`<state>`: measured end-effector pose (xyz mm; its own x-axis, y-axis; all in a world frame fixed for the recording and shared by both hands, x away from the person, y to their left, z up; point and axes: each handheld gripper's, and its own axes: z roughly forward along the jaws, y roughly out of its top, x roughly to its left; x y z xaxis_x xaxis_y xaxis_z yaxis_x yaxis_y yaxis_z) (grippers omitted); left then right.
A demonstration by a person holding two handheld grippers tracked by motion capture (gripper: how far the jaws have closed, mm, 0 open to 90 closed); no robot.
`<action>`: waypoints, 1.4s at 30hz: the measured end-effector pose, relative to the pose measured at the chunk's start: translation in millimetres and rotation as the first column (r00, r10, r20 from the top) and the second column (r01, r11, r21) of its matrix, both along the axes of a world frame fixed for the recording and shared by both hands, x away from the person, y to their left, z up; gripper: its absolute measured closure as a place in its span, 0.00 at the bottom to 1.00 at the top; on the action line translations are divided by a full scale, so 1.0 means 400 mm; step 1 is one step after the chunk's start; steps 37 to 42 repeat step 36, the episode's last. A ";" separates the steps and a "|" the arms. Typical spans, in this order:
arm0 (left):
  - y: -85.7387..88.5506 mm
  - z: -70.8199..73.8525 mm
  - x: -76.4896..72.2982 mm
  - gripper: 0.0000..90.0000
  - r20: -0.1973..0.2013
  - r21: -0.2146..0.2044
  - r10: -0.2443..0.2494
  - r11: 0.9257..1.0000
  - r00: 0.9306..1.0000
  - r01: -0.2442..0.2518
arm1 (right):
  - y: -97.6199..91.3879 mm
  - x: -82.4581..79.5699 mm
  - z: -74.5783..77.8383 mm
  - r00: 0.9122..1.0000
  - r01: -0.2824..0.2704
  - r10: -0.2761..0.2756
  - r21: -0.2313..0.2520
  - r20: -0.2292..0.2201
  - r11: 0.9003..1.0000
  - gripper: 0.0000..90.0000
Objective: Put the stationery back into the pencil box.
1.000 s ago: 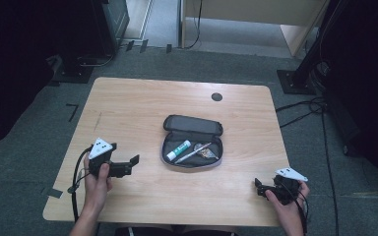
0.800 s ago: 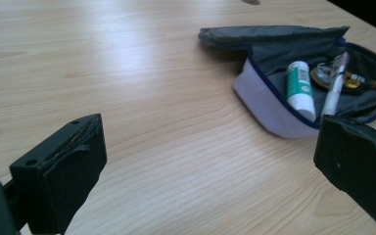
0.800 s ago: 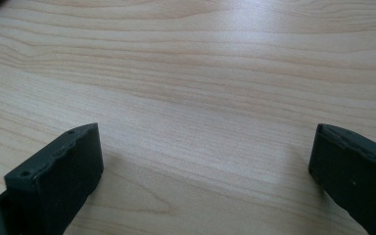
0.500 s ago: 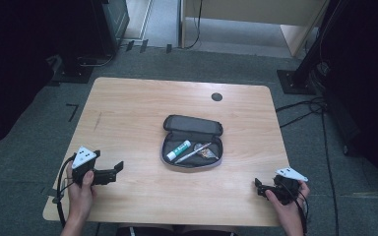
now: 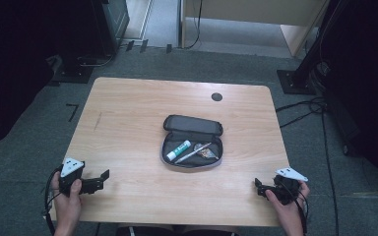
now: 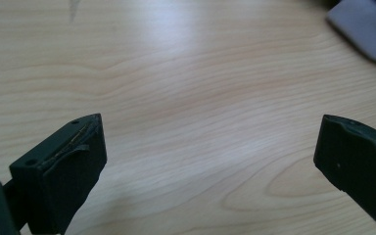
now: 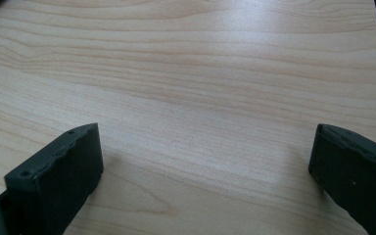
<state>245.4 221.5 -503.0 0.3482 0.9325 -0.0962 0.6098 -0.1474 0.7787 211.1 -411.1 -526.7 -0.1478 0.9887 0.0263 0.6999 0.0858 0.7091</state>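
An open dark pencil case (image 5: 192,142) lies in the middle of the wooden table (image 5: 128,113). Inside it lie a white and green tube (image 5: 178,150), a slim pen (image 5: 193,153) and some small bits. My left gripper (image 5: 103,179) rests at the table's front left corner, open, with bare wood between its jaws (image 6: 210,161). A grey corner of the case (image 6: 367,29) shows at the top right of the left gripper view. My right gripper (image 5: 259,187) sits at the front right corner, open over bare wood (image 7: 205,156).
A small dark round hole (image 5: 217,97) marks the table's far side. Grey carpet surrounds the table, with dark stand bases (image 5: 295,78) and cables (image 5: 305,110) on the floor to the right and rear.
My left gripper has drawn back toward the front left corner of the table, away from the case. The right gripper has stayed where it was.
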 end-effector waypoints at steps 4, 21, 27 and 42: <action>0.026 -0.013 -0.011 0.00 -0.013 0.052 0.024 0.998 1.000 -0.023 | 0.000 0.000 0.000 1.000 0.000 0.000 0.000 -0.001 1.000 0.00; 0.062 -0.039 -0.010 0.00 -0.098 0.152 0.037 0.988 0.994 -0.022 | 0.000 0.000 0.000 1.000 -0.001 0.001 0.000 0.000 1.000 0.00; 0.059 -0.039 -0.008 0.00 -0.099 0.152 0.027 0.988 0.995 -0.011 | 0.001 0.000 0.000 1.000 -0.002 0.002 0.002 -0.002 1.000 0.00; 0.050 -0.040 -0.005 0.00 -0.099 0.152 0.043 0.988 0.994 -0.028 | 0.001 -0.001 0.000 1.000 -0.006 0.006 0.001 -0.001 1.000 0.00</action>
